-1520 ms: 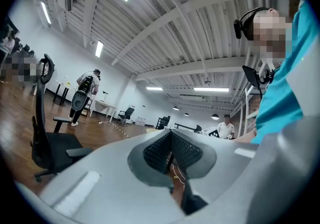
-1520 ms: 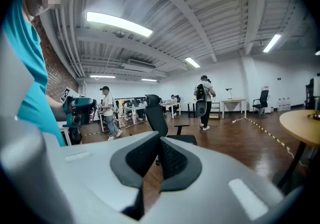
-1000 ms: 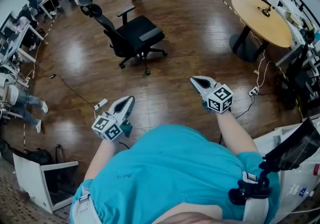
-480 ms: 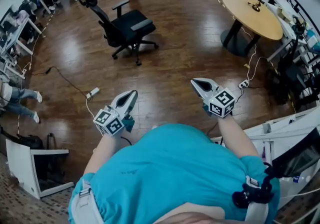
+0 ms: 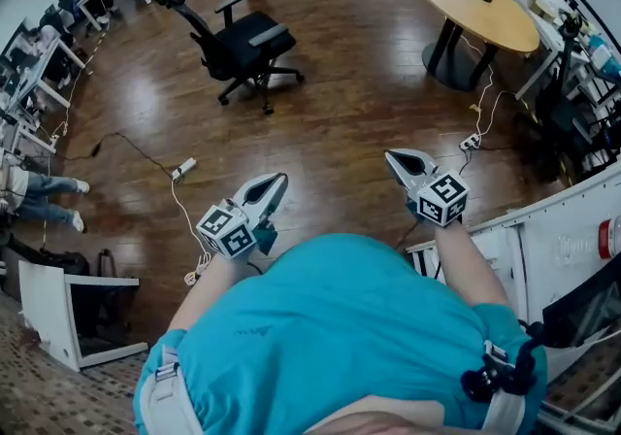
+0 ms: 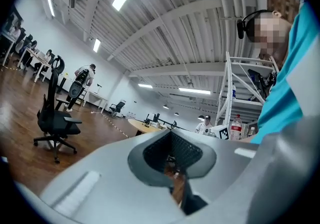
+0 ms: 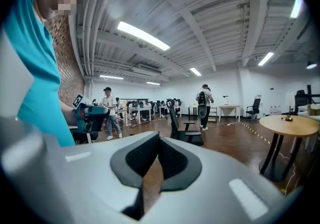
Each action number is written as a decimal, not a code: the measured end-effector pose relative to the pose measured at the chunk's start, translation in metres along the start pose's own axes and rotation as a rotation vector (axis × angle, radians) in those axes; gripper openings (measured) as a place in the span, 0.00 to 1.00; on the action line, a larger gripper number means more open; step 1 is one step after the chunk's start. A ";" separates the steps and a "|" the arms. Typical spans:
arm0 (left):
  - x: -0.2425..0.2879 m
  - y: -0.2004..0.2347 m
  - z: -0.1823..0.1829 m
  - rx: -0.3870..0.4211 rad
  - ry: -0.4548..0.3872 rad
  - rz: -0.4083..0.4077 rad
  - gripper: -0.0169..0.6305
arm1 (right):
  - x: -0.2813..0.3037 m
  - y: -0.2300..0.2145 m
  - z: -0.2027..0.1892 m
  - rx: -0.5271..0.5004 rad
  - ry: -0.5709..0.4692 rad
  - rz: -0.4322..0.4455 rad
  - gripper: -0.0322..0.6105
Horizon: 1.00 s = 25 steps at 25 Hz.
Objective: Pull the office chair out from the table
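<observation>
Both grippers were idle at chest height, close to the person's body. The left gripper (image 5: 277, 181) had its jaws pressed together on nothing, and the right gripper (image 5: 392, 157) was the same: pads meeting, only floor visible past them. The office chair (image 5: 243, 45) stood on open wood floor (image 5: 340, 122), well ahead of the person and off to their left. It was nowhere near the round table (image 5: 475, 6), which sat far off on the right side, well apart from the chair. As I read it, the chair was already clear of that table, so either the pull was done or a different table was meant; I couldn't tell which. The key relation was that the chair lay forward-left, so the left gripper was the nearer one, though neither was within reach. The chair stood side-on to the person, with headrest and backrest on the far-left side, the seat pointing right toward the table side, and the near armrest facing the grippers. Any grab would need a walk-up first, and the jaws would have to open. A cable with a power strip (image 5: 182, 169) lay on the floor along the left side of that approach, a likely snag for feet or castors.
</observation>
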<state>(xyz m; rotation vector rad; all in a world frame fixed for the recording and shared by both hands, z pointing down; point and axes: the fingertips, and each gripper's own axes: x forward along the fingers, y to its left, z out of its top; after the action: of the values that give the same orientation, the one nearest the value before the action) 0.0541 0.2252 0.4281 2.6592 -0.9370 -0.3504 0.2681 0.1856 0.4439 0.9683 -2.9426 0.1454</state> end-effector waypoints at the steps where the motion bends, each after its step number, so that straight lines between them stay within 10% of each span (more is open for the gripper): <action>1: -0.014 -0.004 0.001 0.001 -0.004 0.003 0.19 | 0.001 0.013 0.000 -0.009 0.000 0.004 0.05; 12: -0.181 0.042 0.032 0.065 0.013 0.078 0.19 | 0.105 0.142 -0.002 0.015 -0.053 0.060 0.05; 25: -0.217 0.044 0.062 0.058 -0.052 0.142 0.19 | 0.126 0.158 0.018 0.057 -0.071 0.094 0.05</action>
<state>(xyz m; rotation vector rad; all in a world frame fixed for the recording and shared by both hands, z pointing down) -0.1557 0.3190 0.4146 2.6276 -1.1615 -0.3668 0.0723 0.2361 0.4227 0.8598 -3.0663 0.2036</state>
